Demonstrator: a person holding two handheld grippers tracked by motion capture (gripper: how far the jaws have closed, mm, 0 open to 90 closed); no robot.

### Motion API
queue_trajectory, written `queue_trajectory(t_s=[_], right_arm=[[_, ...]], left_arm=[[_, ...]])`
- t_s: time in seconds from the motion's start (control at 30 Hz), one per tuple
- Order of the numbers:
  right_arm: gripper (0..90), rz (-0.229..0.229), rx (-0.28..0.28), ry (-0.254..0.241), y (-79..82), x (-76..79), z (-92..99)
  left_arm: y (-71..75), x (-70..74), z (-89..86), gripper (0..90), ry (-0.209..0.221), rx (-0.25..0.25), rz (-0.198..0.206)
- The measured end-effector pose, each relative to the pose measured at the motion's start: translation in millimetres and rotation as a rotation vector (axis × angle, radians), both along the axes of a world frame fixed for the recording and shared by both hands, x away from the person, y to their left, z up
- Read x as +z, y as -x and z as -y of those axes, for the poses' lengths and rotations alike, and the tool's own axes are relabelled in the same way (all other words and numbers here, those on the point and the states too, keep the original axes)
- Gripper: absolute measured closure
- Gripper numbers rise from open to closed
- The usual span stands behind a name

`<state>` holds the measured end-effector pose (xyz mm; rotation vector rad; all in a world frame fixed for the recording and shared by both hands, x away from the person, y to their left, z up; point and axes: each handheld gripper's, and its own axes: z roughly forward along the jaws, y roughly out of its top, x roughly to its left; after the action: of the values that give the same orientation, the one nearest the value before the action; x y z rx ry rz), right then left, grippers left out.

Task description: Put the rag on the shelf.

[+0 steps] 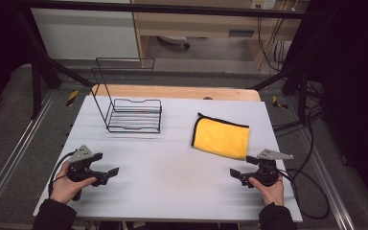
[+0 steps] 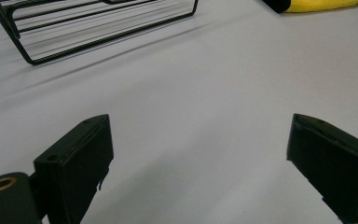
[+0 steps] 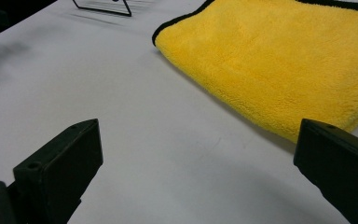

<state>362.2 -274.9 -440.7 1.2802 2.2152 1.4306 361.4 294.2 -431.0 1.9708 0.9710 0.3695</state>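
- Resting low over the table [image 1: 172, 158], both grippers sit near its near edge, one in each hand, well apart from each other.
- Left gripper [image 1: 109, 173]: at the near left, held by the left hand [image 1: 67, 187]. Jaws spread wide with bare tabletop between them, as the left gripper view [image 2: 198, 163] shows. It holds nothing.
- Right gripper [image 1: 235, 173]: at the near right, held by the right hand [image 1: 268, 189]. Jaws spread wide and pinching nothing; the right gripper view [image 3: 198, 168] shows only table surface in the gap.
- Cloth [image 1: 221, 138]: yellow with a dark edge, folded and lying flat right of the table's middle. It is the nearest thing to the right gripper, just beyond it and not touched. In the right gripper view the cloth [image 3: 279, 60] lies ahead of the jaws, its near edge close to the right-hand jaw.
- Rack [image 1: 133, 112]: black wire, standing at the far left of the table, its tall back frame rising behind it. It is well apart from the cloth and from the left gripper. Its lower rungs appear at the top of the left gripper view [image 2: 98, 28].
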Motion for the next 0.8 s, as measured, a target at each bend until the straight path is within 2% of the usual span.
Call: queue_trajectory(t_s=[0.33, 0.8], right_arm=[[1.7, 0.007, -0.002, 0.019, -0.3, -0.8, -2.3], [0.9, 0.013, 0.011, 0.051, -4.3, -0.7, -18.9]], left_arm=[[0.9, -2.1, 1.2, 7.2, -0.005, -0.003, -0.007], [1.1, -4.8, -0.4, 7.2, -0.011, 0.001, -0.015]])
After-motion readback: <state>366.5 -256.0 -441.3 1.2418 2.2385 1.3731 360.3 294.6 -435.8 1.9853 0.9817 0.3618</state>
